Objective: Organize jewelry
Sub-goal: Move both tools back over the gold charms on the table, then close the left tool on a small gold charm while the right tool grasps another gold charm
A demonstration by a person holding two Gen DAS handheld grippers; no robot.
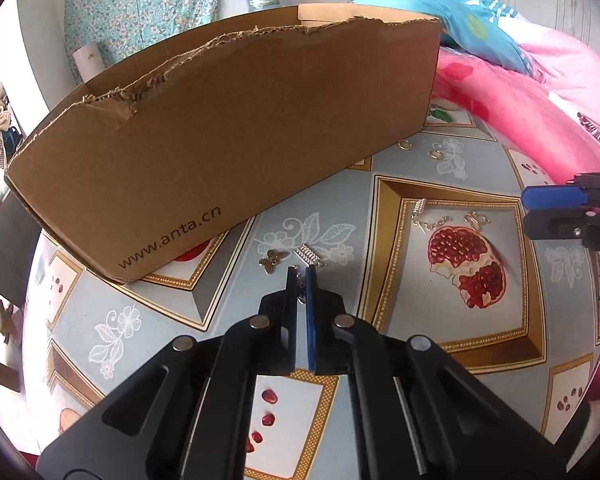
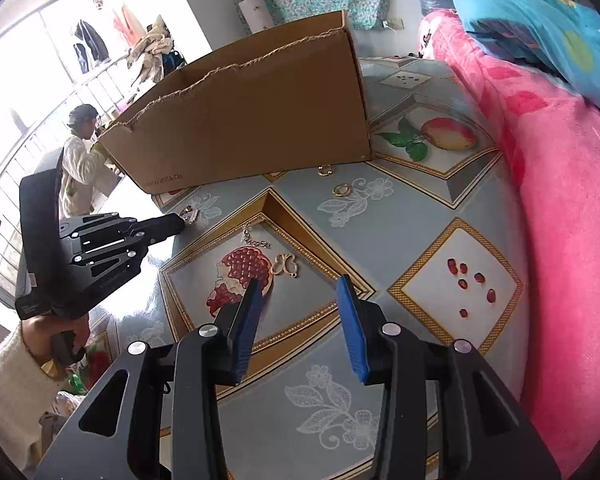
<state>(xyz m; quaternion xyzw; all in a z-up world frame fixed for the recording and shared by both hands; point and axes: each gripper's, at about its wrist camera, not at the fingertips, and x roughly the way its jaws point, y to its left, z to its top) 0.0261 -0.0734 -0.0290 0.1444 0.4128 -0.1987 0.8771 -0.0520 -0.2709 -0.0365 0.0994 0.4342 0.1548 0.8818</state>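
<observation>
Silver chain (image 1: 301, 285) sits pinched between the pressed-together jaws of your left gripper (image 1: 300, 270), low on the tablecloth (image 1: 228, 320) just in front of the box (image 1: 228, 128). Your right gripper (image 2: 298, 284) hangs with jaws spread and empty, just short of the gold butterfly (image 2: 286, 265); two rings (image 2: 342, 190) lie beside the box.

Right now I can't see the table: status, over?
Left gripper shut on silver chain. Right gripper open, empty, near gold butterfly pendant. Cardboard box path unobstructed.
</observation>
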